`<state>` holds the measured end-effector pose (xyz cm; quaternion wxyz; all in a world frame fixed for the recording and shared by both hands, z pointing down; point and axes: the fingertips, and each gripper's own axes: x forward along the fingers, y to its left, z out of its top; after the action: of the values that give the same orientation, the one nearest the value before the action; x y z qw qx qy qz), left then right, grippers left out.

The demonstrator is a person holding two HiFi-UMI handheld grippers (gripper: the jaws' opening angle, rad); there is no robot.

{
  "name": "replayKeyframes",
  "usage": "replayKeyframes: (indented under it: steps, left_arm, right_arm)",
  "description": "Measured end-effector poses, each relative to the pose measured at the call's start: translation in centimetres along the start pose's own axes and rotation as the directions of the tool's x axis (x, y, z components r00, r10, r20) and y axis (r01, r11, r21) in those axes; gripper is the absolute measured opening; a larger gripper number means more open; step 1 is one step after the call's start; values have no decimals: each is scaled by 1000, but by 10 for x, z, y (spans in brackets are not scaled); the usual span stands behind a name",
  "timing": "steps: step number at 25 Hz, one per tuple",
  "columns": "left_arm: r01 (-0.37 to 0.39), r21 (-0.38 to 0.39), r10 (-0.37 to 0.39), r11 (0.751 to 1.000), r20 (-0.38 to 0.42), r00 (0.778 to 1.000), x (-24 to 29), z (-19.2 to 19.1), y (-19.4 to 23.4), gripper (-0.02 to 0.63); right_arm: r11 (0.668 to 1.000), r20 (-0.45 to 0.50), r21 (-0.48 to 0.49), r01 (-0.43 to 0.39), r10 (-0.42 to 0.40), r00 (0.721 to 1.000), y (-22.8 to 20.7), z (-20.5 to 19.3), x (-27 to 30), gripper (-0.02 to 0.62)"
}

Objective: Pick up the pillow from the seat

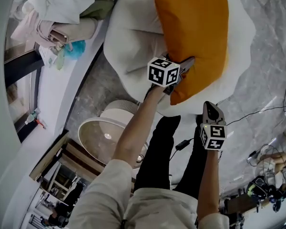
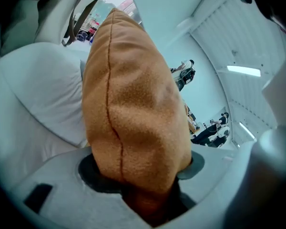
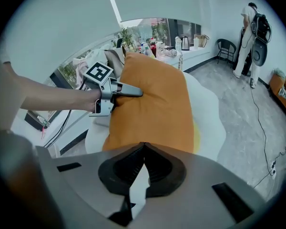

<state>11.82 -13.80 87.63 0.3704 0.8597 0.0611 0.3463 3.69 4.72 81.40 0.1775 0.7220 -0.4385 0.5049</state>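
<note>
The left claw (image 1: 185,66) grips the lower edge of an orange pillow (image 1: 193,32) lying on a white padded seat (image 1: 131,37). The right claw (image 1: 210,109), jaws together and empty, hangs nearby over grey marbled floor (image 1: 269,66) beside a white ledge (image 1: 52,87).

One orange pillow (image 1: 193,32), one white seat (image 1: 128,37), two grippers, the left gripper (image 1: 185,67), the right gripper (image 1: 210,107).

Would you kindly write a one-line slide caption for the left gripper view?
Left gripper clamped on the edge of the orange pillow, white seat behind.
</note>
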Motion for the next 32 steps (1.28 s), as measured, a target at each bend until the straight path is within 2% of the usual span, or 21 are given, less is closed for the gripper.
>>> replayKeyframes:
  steps: [4,9,15,19,25,28,32]
  left_arm:
    - [-58,21,57,998,36,998,-19,9,-22,288]
    - [-114,83,109,990,59,992,-54,28,-49,284]
    - [-138,163,134,977,35,990,-93,49,-83,285]
    - [-147,182,144,972,29,989,-116,55,-103,285]
    - [-171,143,167,975,42,985,-160,55,-133,285]
    - [-172,104,164,980,75,984,-179,51,-144,285]
    - [-212,20,207,977,136,969,-201,44,-145,285]
  right_arm:
    - [1000,15,14,5,-5,1000,-2,5,-28,6]
    - [999,49,30,11,-13,999,-1,20,-60,6]
    - [999,88,51,4,-8,996,9,42,-89,6]
    - [999,111,32,-12,9,994,19,60,-104,6]
    - [999,131,-11,-30,31,991,27,93,-129,6]
    - [996,151,-76,-38,49,987,35,111,-142,6]
    - [988,140,-134,-77,96,986,42,119,-136,6]
